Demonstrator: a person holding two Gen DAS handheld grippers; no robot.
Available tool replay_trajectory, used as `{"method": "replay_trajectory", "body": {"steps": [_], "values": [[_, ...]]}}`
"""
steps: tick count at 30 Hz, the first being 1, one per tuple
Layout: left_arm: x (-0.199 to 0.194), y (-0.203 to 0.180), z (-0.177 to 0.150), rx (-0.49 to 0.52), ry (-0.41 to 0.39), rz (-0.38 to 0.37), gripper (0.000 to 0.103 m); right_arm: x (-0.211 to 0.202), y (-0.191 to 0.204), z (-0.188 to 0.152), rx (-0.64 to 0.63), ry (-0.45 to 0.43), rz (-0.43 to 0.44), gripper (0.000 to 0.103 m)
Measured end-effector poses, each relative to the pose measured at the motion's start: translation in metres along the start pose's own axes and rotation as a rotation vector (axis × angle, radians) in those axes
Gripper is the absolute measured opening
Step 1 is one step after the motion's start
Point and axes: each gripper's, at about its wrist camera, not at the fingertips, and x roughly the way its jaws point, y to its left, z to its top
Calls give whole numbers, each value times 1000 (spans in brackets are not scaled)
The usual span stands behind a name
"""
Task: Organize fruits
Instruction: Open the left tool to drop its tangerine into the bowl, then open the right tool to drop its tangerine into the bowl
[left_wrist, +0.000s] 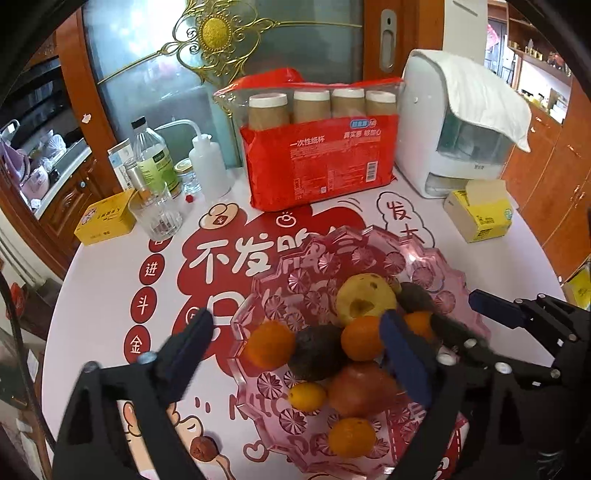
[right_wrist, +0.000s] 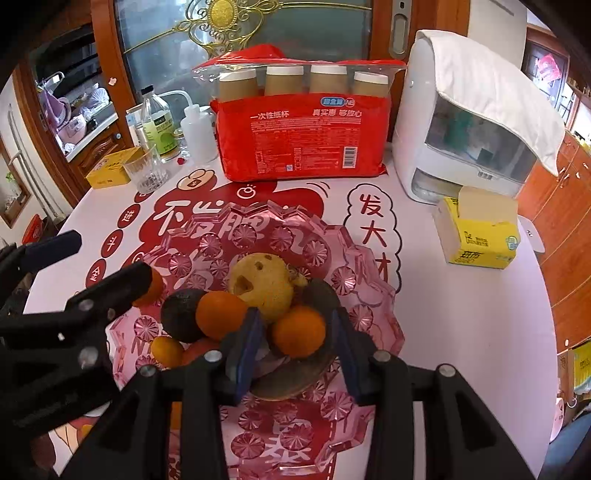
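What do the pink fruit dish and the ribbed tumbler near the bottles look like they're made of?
The pink scalloped fruit dish looks like clear tinted glass or acrylic: the red table print shows through it, and its cut starburst facets glint. Which of the two, the pictures can't settle. The clear ribbed tumbler looks like pressed glass: transparent, glossy, with vertical flutes catching light, though hard plastic is possible.

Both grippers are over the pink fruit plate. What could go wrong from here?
1. The fruit is heaped: the yellow pear leans on oranges, so lifting away could set it rolling off the pink plate.
2. The right gripper straddles an orange; a tilted retreat may drag it.
3. The left gripper and the right one nearly overlap above the plate, so they may collide.
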Motion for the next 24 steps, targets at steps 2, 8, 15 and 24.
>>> {"method": "replay_trajectory", "body": {"steps": [2,8,15,24], "values": [[-2,1,0,-4,-6,-13,98,-2,0,-1,5,-11,10,62],[-6,4,-1,-22,3,-23,99,-9,3,-2,4,-27,10,65],[-15,7,-2,-32,-1,-19,99,-17,4,-2,8,-36,11,65],[-27,11,-7,-40,-7,-26,99,-27,4,-5,20,-43,14,65]]}}
